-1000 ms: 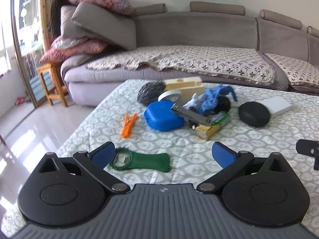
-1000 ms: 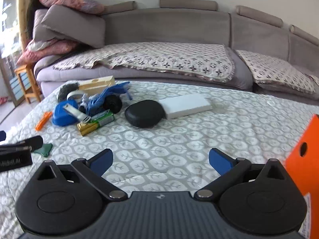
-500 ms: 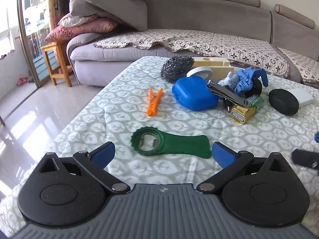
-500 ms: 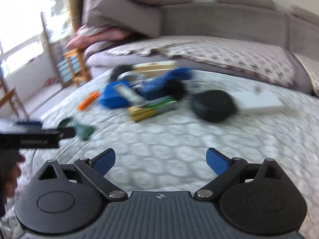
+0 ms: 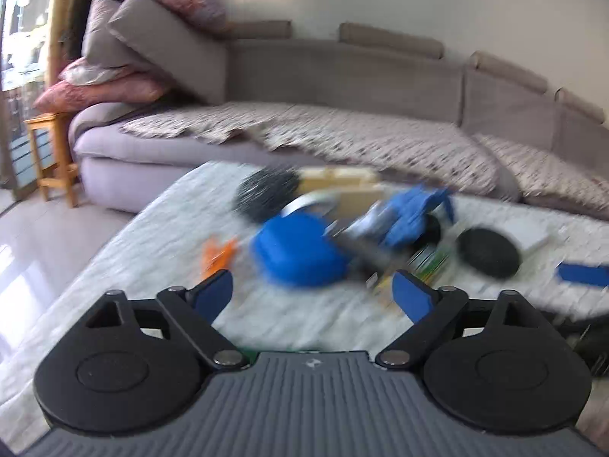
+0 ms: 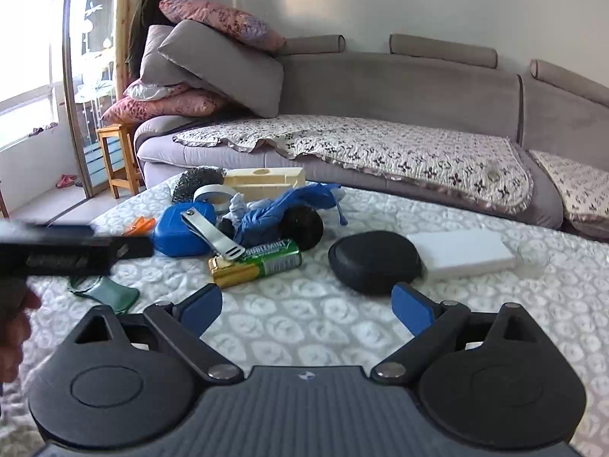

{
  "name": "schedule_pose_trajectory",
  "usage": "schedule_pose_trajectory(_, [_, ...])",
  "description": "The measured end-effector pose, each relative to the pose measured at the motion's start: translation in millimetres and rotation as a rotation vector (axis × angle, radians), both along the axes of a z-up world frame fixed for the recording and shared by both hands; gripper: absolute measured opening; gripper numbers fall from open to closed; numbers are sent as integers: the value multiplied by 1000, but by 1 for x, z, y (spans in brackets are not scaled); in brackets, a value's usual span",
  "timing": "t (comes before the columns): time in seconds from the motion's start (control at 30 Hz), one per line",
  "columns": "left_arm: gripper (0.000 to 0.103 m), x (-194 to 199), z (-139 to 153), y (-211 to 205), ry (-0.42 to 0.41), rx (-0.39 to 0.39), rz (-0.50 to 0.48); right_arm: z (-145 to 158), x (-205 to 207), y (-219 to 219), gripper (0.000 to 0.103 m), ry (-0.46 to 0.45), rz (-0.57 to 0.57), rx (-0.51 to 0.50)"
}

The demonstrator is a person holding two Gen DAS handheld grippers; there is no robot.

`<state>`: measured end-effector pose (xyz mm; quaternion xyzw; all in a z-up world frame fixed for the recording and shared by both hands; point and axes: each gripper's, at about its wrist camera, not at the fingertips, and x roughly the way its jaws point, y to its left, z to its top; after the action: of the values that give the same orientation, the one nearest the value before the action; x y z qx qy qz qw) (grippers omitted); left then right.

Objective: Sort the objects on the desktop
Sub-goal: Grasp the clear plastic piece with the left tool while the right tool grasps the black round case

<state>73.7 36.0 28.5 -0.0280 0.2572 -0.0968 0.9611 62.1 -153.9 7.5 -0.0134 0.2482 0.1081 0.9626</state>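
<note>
A pile of small items lies on the quilted table [image 6: 342, 327]: a blue box [image 6: 175, 232], a steel nail clipper [image 6: 213, 234], a green gum pack [image 6: 272, 257], a blue glove [image 6: 281, 209], a black round case [image 6: 375, 262] and a white box [image 6: 460, 251]. My right gripper [image 6: 307, 304] hovers before the gum pack and the case, its jaws closing with only cloth between them. My left gripper [image 6: 68, 251] hangs over the green bottle opener [image 6: 110, 293]. In the blurred left wrist view, the left gripper [image 5: 312, 291] faces the blue box [image 5: 297, 251], its jaws closing on nothing.
Behind the pile are a steel scourer [image 6: 198, 182], a tape roll [image 6: 213, 194], a beige block [image 6: 262, 181] and an orange clip [image 6: 141, 224]. A grey sofa [image 6: 399, 91] runs along the far table edge. A wooden stool [image 6: 118, 156] stands at the left, and a hand [image 6: 15, 323] holds the left gripper.
The left gripper moved forward over the green opener, which slipped under its body in the left wrist view, and its fingers drew inward. The right view steadied, with the pile nearer.
</note>
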Motion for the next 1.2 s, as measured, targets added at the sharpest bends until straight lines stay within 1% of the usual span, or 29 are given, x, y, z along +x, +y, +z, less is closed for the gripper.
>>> schedule_pose_trajectory(0.07, [83, 13, 1, -11, 43, -44, -13, -2, 9, -3, 95, 0, -11, -26])
schedule_pose_trajectory(0.1, [82, 19, 1, -17, 59, -57, -23, -4, 14, -8, 95, 8, -20, -25])
schedule_pose_trajectory(0.17, [82, 29, 0, -28, 77, -53, -32, -5, 20, -19, 95, 12, -70, -31])
schedule_pose_trajectory(0.23, [82, 37, -5, -39, 98, -33, -28, -4, 25, -28, 95, 0, -94, -27])
schedule_pose_trajectory(0.3, [76, 43, -14, -46, 141, -28, -12, -5, 32, -33, 95, -7, -71, -38])
schedule_pose_trajectory(0.33, [67, 44, -19, -48, 156, -26, -4, -7, 36, -33, 95, -9, -46, -39])
schedule_pose_trajectory(0.4, [67, 43, -25, -47, 158, -31, 0, -13, 43, -30, 92, 8, -2, -58])
schedule_pose_trajectory(0.5, [68, 43, -25, -47, 150, -40, -7, -25, 52, -26, 87, 67, 11, -73])
schedule_pose_trajectory(0.6, [68, 43, -24, -48, 146, -51, 7, -22, 55, -33, 87, 68, 7, -38])
schedule_pose_trajectory(0.67, [68, 43, -23, -49, 140, -53, 11, -23, 64, -37, 87, 107, 1, -23])
schedule_pose_trajectory(0.73, [68, 44, -23, -49, 140, -67, 15, -24, 70, -43, 88, 122, -5, 18])
schedule_pose_trajectory(0.83, [64, 47, -24, -50, 140, -78, 14, -26, 79, -42, 89, 155, 18, 34])
schedule_pose_trajectory(0.9, [58, 47, -24, -49, 139, -88, 18, -28, 80, -42, 89, 165, 22, 29])
schedule_pose_trajectory(0.93, [49, 47, -23, -48, 135, -95, 18, -28, 79, -42, 89, 159, 21, 33])
schedule_pose_trajectory(0.97, [37, 47, -23, -48, 130, -99, 14, -27, 79, -43, 88, 160, 28, 42])
schedule_pose_trajectory(1.0, [32, 46, -22, -48, 124, -97, 15, -27, 79, -45, 81, 163, 31, 52])
schedule_pose_trajectory(1.03, [22, 45, -21, -47, 119, -93, 18, -26, 79, -47, 78, 159, 26, 45])
schedule_pose_trajectory(1.07, [20, 45, -21, -47, 118, -89, 19, -26, 79, -48, 78, 157, 30, 36])
schedule_pose_trajectory(1.2, [17, 42, -20, -50, 109, -77, 21, -25, 74, -49, 77, 152, 37, 36])
